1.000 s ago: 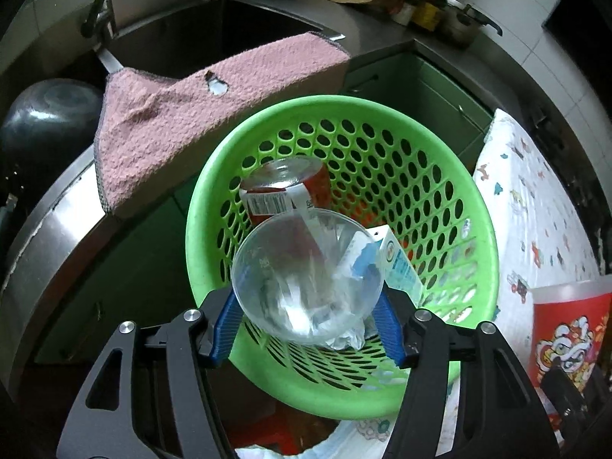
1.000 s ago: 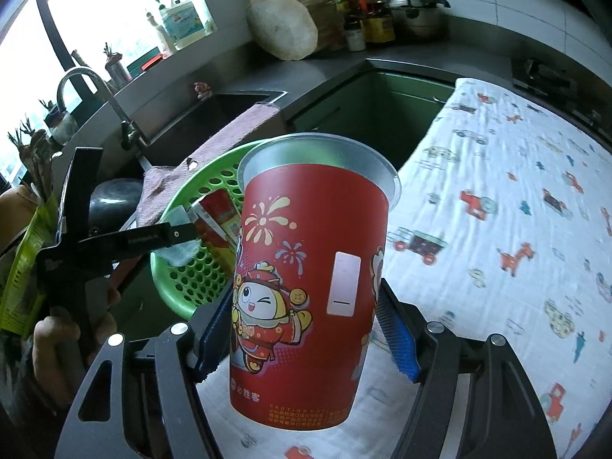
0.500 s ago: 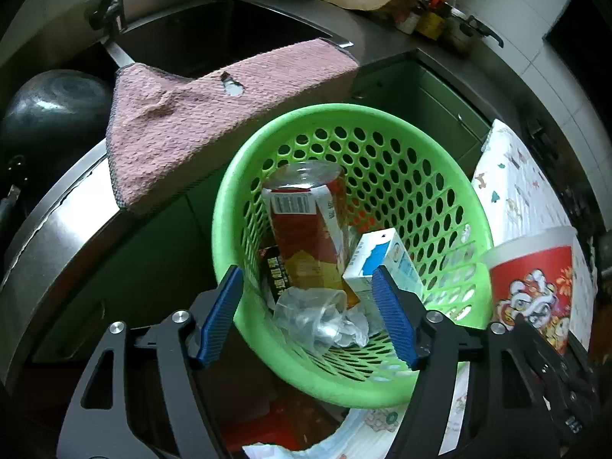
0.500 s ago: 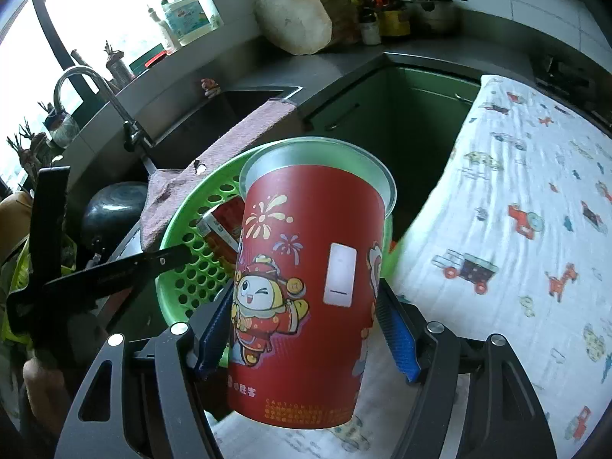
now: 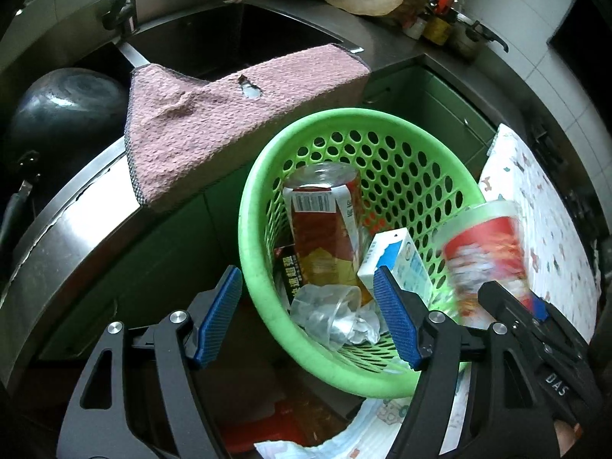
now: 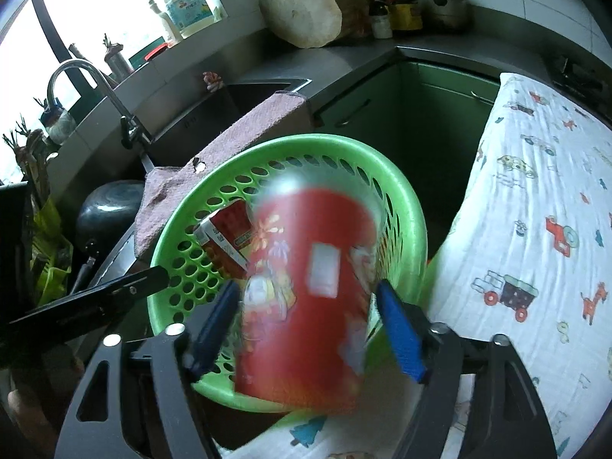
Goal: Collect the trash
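A green perforated basket (image 5: 252,229) holds a red can (image 5: 325,222), a white-and-blue carton (image 5: 397,256) and a crumpled clear plastic cup (image 5: 329,313). My left gripper (image 5: 306,279) hangs open over the basket's near rim with nothing between its blue pads. In the right wrist view the red printed paper cup (image 6: 306,287) is blurred and upright over the basket (image 6: 382,168). My right gripper (image 6: 306,294) has jaws that are opening, with the cup between them and both pads just off its sides. The cup (image 5: 485,264) also shows at the basket's right rim in the left wrist view.
A pink towel (image 5: 229,114) drapes over the steel sink edge behind the basket, with a dark wok (image 5: 57,114) to its left. A cartoon-print cloth (image 6: 535,229) covers the surface to the right. A faucet (image 6: 95,88) and bottles stand at the back.
My left gripper let go of the clear cup, which now lies in the basket. My right gripper carried the red cup over the basket, and its jaws have widened off the cup.
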`<state>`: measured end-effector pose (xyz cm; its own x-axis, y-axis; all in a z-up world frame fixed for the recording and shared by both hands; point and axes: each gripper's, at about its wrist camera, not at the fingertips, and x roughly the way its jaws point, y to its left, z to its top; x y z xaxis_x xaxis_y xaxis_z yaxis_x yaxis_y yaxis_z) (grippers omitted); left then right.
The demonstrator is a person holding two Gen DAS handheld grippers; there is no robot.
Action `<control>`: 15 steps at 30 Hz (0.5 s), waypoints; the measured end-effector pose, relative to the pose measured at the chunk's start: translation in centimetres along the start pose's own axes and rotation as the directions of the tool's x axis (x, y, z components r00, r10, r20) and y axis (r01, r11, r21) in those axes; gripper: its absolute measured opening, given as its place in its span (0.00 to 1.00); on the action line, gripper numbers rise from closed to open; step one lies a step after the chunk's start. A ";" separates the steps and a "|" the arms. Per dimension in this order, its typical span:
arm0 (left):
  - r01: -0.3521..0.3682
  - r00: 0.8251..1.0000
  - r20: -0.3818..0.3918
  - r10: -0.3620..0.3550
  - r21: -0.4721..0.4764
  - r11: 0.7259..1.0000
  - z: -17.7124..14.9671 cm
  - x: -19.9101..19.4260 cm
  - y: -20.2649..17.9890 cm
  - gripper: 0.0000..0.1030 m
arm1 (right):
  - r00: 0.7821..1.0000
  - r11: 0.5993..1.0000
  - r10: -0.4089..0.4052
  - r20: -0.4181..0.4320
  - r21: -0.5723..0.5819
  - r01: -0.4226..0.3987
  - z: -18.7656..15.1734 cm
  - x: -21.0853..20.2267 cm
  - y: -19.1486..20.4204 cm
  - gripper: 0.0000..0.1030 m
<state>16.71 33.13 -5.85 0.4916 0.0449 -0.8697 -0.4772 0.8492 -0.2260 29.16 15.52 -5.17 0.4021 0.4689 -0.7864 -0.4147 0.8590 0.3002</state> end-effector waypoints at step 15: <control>-0.018 0.999 0.039 0.016 0.048 0.999 -0.9 -1.7 -1.7 0.75 | 0.999 0.999 -0.017 0.043 -0.051 0.019 -0.9 -3.9 -0.2 0.79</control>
<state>16.00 31.16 -4.44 0.5117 0.0793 -0.8555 -0.4504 0.8727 -0.1885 26.89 13.35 -2.64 0.4435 0.4628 -0.7675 -0.4478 0.8563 0.2575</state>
